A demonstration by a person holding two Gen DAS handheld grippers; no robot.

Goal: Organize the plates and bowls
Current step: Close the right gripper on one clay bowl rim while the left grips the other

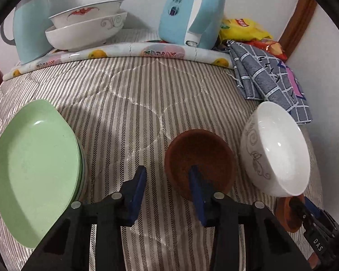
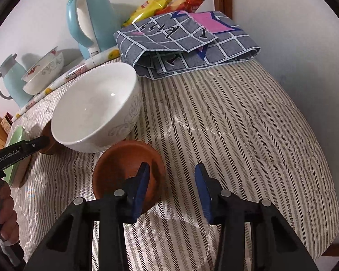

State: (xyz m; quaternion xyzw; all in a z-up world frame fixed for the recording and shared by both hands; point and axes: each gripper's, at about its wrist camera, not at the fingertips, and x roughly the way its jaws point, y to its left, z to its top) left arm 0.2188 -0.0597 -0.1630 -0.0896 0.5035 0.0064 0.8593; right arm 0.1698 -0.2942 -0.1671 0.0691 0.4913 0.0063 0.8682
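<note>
Saw from the left wrist alone the whole stack of green plates (image 1: 34,162) at nine o'clock, pale, glossy, shallow and oval, lying on the striped cloth (image 1: 135,103); caught only a green sliver of it at nine o'clock from the right wrist. Saw from the right wrist alone a hand (image 2: 6,214) at eight o'clock around the handle of the left gripper (image 1: 168,192), and the full spread of the folded checked cloth (image 2: 187,43) at twelve o'clock. Found the left gripper with its fingers apart, astride the left rim of a brown bowl (image 1: 198,155) just below centre, with one finger over the striped cloth and the other inside the bowl, neither visibly pressing. Found the right gripper (image 2: 173,189) likewise apart, straddling the right rim of a second brown bowl (image 2: 124,158), with the left finger inside and the right finger over the cloth. Noted both brown bowls as small, matt, reddish, upright and empty. Placed the white bowl (image 2: 95,113) between them and just beside both: glossy, empty, with a faint grey scroll pattern outside. Picked out at the back, at eleven o'clock from the left wrist, two patterned bowls (image 1: 85,24) stacked beside a blue jug (image 1: 31,29), a blue kettle (image 1: 192,11) at twelve and snack bags (image 1: 244,29) at one.
</note>
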